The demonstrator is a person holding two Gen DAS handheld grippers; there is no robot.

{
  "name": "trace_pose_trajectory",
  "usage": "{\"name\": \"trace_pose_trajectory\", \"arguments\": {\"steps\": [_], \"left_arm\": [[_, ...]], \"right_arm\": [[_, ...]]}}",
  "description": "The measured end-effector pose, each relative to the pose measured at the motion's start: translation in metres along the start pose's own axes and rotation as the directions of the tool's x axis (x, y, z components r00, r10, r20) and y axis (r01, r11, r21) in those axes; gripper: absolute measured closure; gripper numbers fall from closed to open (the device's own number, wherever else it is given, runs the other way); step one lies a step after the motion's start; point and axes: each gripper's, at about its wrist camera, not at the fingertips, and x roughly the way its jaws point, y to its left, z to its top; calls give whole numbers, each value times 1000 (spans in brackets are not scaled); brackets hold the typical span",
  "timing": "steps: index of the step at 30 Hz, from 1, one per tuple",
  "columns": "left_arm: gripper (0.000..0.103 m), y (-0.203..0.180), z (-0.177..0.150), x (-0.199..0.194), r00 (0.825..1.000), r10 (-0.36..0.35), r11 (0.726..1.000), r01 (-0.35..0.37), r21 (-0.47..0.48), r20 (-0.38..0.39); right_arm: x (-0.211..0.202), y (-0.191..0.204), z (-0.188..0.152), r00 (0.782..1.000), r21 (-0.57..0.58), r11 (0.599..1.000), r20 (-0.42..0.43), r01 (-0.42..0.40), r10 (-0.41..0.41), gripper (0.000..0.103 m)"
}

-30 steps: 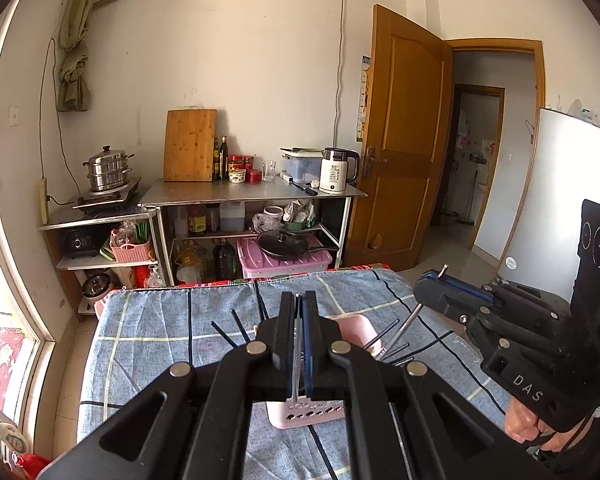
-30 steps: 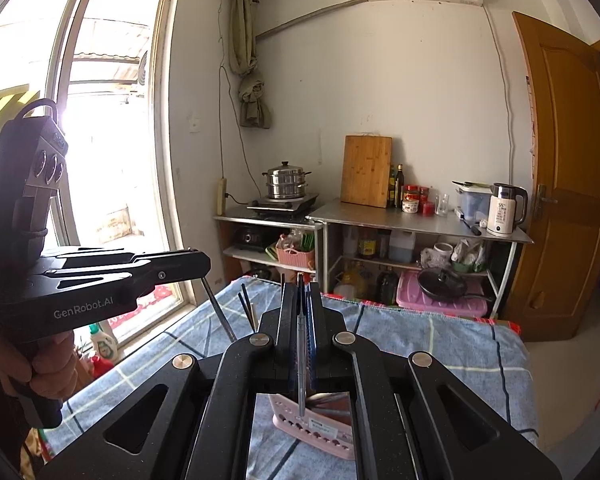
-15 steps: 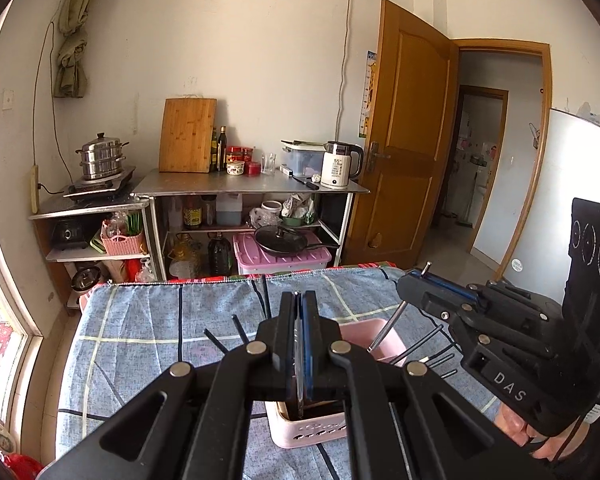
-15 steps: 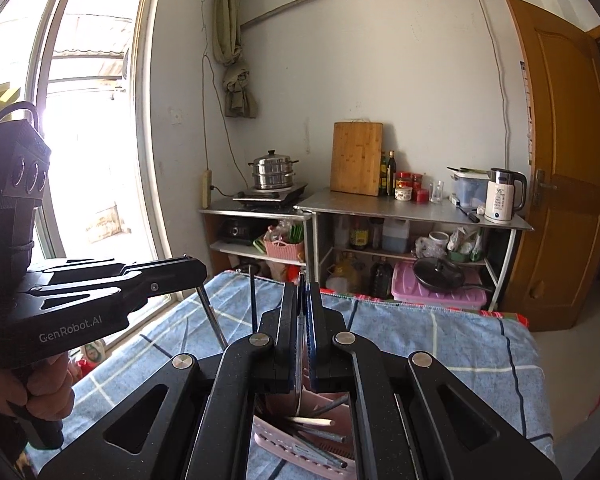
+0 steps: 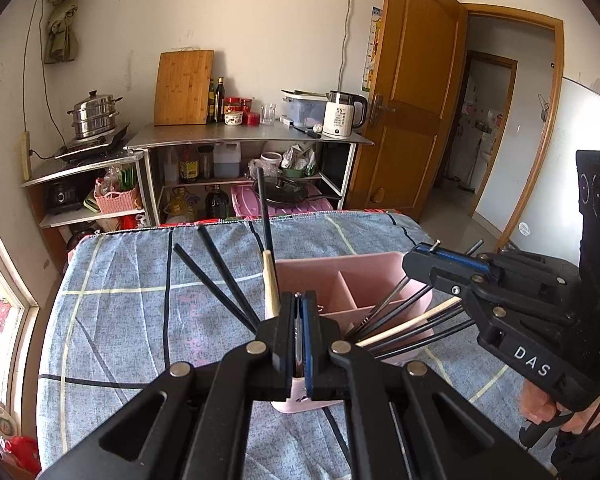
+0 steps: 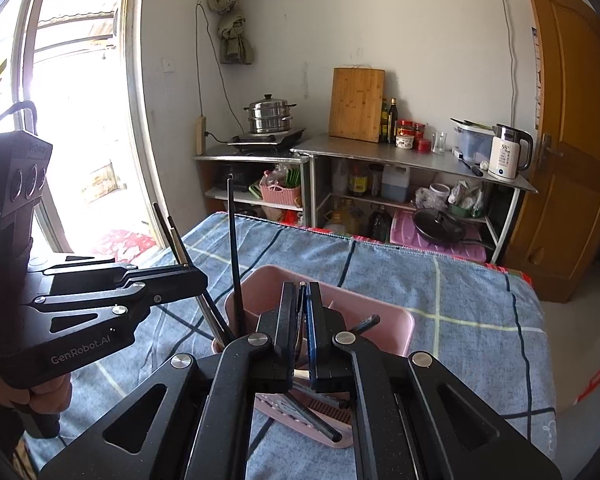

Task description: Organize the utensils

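Note:
A pink utensil holder (image 5: 364, 280) with compartments stands on the blue checked tablecloth (image 5: 120, 312); it also shows in the right wrist view (image 6: 384, 320). Several black chopsticks (image 5: 216, 276) and a pale wooden one (image 5: 271, 288) stick out of it. My left gripper (image 5: 299, 336) is shut on a thin metal utensil, right over the holder's near edge. My right gripper (image 6: 303, 320) is shut on a thin metal utensil above the holder. Each gripper shows in the other's view, the right (image 5: 444, 268) and the left (image 6: 192, 280), beside the holder.
A steel kitchen shelf (image 5: 252, 140) with kettle (image 5: 342, 114), cutting board (image 5: 184, 88) and steamer pot (image 5: 94, 114) stands beyond the table's far edge. A wooden door (image 5: 416, 100) is at the right. A window (image 6: 60, 120) is at the left.
Both grippers have come down and closer to the pink holder, which now looks much larger. The chopsticks in it now stand out around the fingers.

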Motion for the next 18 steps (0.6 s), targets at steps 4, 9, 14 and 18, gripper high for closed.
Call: {"name": "trace_pose_trajectory", "arguments": {"steps": [4, 9, 14, 18], "left_arm": [[99, 0, -4, 0, 1000, 2, 1000, -2, -12, -5], [91, -1, -3, -12, 1000, 8, 1000, -7, -22, 23], [78, -4, -8, -35, 998, 7, 999, -5, -32, 67], [73, -7, -19, -54, 995, 17, 999, -14, -36, 96]], "right_arm": [[-4, 0, -1, 1000, -8, 1000, 1, 7, -7, 92], [-19, -5, -1, 1000, 7, 1000, 24, 7, -7, 91], [-43, -8, -6, 998, 18, 1000, 55, 11, -12, 90], [-63, -8, -18, 997, 20, 1000, 72, 14, -16, 90]]}}
